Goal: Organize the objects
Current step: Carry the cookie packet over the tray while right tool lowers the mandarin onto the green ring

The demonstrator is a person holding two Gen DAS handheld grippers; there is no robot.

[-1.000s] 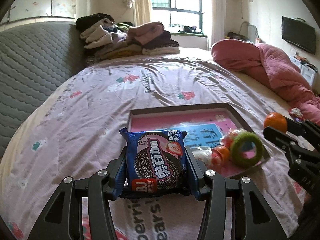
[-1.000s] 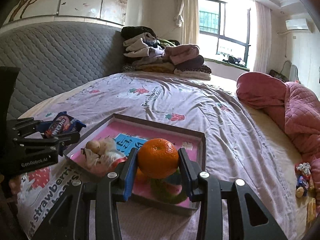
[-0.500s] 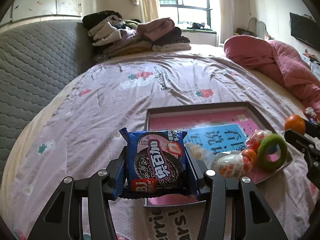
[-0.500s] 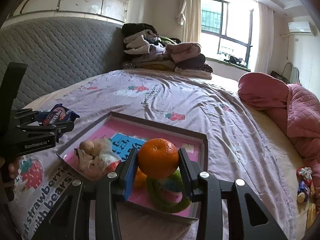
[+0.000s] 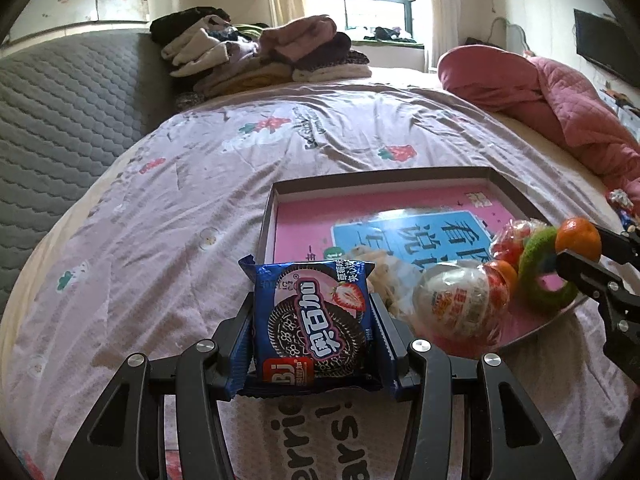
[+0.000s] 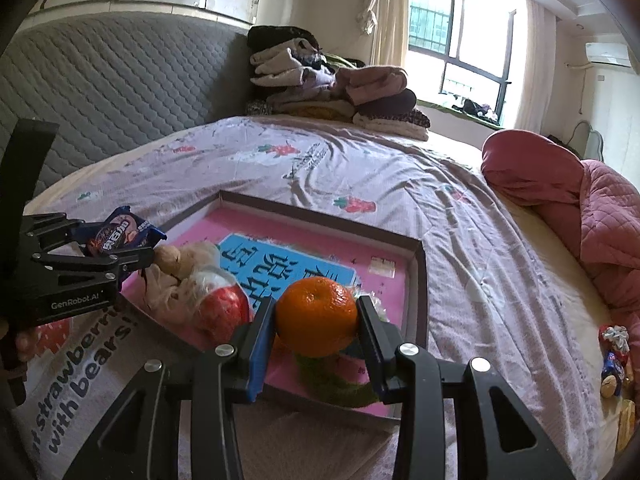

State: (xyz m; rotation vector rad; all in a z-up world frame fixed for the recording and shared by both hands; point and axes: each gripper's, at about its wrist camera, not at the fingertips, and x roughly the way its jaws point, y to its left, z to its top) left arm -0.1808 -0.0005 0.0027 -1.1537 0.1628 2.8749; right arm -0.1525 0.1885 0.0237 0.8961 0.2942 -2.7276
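Note:
My left gripper (image 5: 313, 320) is shut on a blue cookie packet (image 5: 312, 322) and holds it at the near left corner of a shallow pink-lined tray (image 5: 360, 186) on the bed. My right gripper (image 6: 316, 322) is shut on an orange (image 6: 316, 316) and holds it over the tray's near edge (image 6: 416, 280). In the tray lie a green ring (image 5: 542, 276), a plastic toy egg (image 5: 458, 306), a bag of sweets (image 5: 512, 240) and a small plush toy (image 6: 180, 264). The right gripper also shows in the left wrist view (image 5: 580, 248), and the left gripper in the right wrist view (image 6: 120, 248).
The bed carries a lilac strawberry-print sheet (image 5: 180, 200). Folded clothes (image 5: 260, 52) are stacked by the grey quilted headboard (image 5: 60, 120). A pink quilt (image 5: 560, 108) lies at the right. Small wrapped toys (image 6: 612, 356) lie at the bed's right edge.
Both grippers have moved closer over the tray with their loads still held. The left one now sits at the tray's near left corner, and the tray looks larger in both views.

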